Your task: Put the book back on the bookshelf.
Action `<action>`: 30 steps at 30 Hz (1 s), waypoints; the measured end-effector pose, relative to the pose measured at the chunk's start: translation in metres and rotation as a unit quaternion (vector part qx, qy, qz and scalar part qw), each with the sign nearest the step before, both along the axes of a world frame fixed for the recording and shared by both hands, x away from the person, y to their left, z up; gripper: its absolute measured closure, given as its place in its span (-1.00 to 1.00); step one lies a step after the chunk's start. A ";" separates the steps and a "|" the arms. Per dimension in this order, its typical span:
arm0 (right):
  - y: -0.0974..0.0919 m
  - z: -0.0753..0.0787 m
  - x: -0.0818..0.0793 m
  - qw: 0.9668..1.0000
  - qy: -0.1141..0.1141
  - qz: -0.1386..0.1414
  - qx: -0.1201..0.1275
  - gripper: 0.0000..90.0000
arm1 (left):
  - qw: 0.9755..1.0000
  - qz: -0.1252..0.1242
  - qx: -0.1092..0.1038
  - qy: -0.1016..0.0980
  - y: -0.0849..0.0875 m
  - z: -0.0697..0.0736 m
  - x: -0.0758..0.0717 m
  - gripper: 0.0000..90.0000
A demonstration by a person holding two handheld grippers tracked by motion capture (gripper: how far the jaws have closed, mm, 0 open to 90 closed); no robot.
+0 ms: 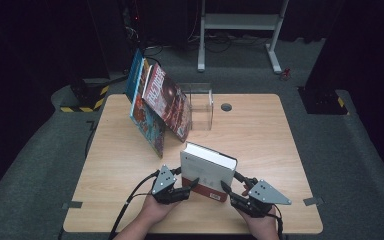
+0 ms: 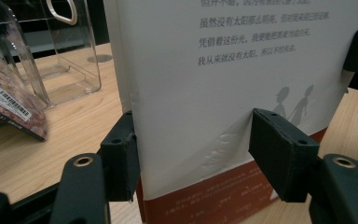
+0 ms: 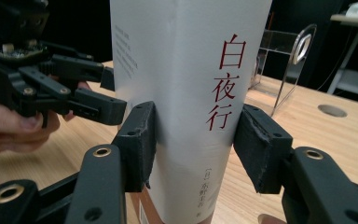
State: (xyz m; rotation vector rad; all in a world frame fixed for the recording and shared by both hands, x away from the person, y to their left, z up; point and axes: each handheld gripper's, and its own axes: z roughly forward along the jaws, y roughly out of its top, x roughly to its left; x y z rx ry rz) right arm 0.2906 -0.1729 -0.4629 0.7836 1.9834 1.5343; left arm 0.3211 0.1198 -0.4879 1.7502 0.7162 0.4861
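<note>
You have the white book point(image 1: 207, 170) standing upright on the table point(image 1: 260, 135), near its front edge, between your 2 grippers. The left gripper point(image 1: 192, 184) straddles the open-page side; in the left gripper view its pads point(image 2: 121, 158) press the covers from both sides, the far one denting the cover. The right gripper point(image 1: 226, 189) takes the spine; in the right gripper view both pads point(image 3: 142, 140) sit flush against the 2 covers. Both are clamped on the book.

Step in hand: securing a 2-point grasp before transfer — the book has not yet left the table. The likely destination is the clear acrylic stand point(image 1: 201, 105) at the rear, just beside the leaning books point(image 1: 157, 105).

Next move: lift both grippers together, keep the book vertical, and hold pressure even — uneven pull may twist the cover.
</note>
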 end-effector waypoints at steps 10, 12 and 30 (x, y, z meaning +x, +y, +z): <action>-0.002 -0.004 -0.002 1.000 0.006 0.010 0.021 0.07 | 1.000 -0.002 -0.007 0.008 0.003 -0.005 -0.003 -0.16; -0.003 -0.004 -0.002 1.000 0.010 0.012 0.027 0.06 | 1.000 -0.001 -0.006 0.010 0.004 -0.005 -0.003 -0.16; -0.005 -0.003 0.009 0.997 0.046 0.035 0.054 -0.10 | 1.000 0.002 0.000 0.025 0.007 -0.006 0.001 -0.27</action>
